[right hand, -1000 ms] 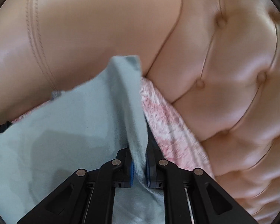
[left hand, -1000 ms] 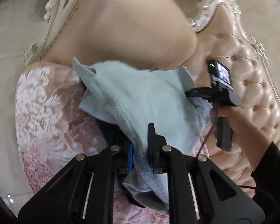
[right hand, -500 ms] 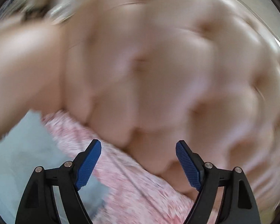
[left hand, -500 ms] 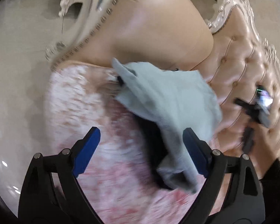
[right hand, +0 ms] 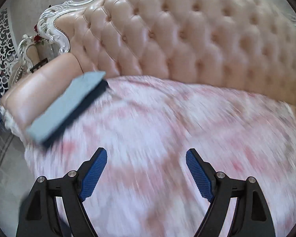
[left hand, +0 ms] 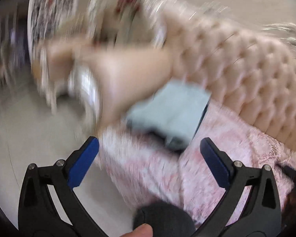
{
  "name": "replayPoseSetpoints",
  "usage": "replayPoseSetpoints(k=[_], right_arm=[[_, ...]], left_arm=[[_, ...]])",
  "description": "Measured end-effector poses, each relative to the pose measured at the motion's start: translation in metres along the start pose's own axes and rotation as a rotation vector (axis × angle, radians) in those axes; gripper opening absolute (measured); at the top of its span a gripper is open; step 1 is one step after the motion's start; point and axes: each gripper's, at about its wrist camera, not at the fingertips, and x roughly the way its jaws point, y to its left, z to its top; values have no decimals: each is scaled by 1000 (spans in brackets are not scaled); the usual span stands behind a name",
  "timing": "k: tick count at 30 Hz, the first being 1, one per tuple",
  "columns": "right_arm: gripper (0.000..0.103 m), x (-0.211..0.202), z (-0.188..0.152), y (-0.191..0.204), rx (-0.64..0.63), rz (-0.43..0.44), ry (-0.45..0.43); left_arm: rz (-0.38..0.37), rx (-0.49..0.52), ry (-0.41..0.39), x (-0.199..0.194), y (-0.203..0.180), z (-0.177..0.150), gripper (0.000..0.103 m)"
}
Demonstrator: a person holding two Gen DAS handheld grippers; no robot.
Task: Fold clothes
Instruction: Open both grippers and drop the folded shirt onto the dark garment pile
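- Left tool (left hand: pixel 149 148): jaws spread wide, having just been opening; nothing lies between the 2 blue pads (left hand: pixel 82 163), and it hangs above the front edge of the seat.
- Right tool (right hand: pixel 146 173): jaws wide apart with nothing between them; they sprang open in the last moment. Its blue ribbed pads (right hand: pixel 93 174) hover over the pink cover, touching nothing.
- Folded light-blue garment (right hand: pixel 67 102): lies flat as a neat rectangle at the left end of the seat, against the padded armrest (right hand: pixel 39 90) and near the backrest. A dark layer shows under its near edge; what that is cannot be told. In the left wrist view the garment (left hand: pixel 171 112) sits well ahead of the open pads, apart from them.
- Pink patterned cover (right hand: pixel 167 128): spreads over the whole seat, under the garment.
- Tufted peach sofa back (right hand: pixel 187 35): buttoned leather with a carved silver-white frame.
- Thumb tip (left hand: pixel 142 231): at the bottom edge of the left wrist view, beside a dark rounded part.
- The left wrist view is heavily blurred; the background is unreadable.
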Motion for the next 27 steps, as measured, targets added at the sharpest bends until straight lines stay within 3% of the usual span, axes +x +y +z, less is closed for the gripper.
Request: replayPoseSetpoints(k=[4, 6, 8, 11, 14, 18, 27], right_arm=[[83, -71, -29, 10, -114, 108, -46], [83, -103, -31, 22, -170, 182, -93], [83, -118, -20, 40, -205, 263, -130], [83, -135, 5, 76, -256, 363, -165], [83, -134, 26, 107, -261, 358, -142], [83, -128, 48, 134, -261, 367, -129], [83, -116, 60, 145, -281, 388, -131]], left_arm=[[-137, 31, -91, -57, -16, 17, 102], [-228, 10, -47, -67, -17, 22, 102], [-255, -9, -10, -73, -16, 23, 102], [-242, 34, -15, -87, -17, 22, 102], [-206, 91, -13, -97, -17, 24, 102], [-223, 81, 36, -90, -9, 27, 102], [-244, 98, 21, -83, -23, 30, 102]])
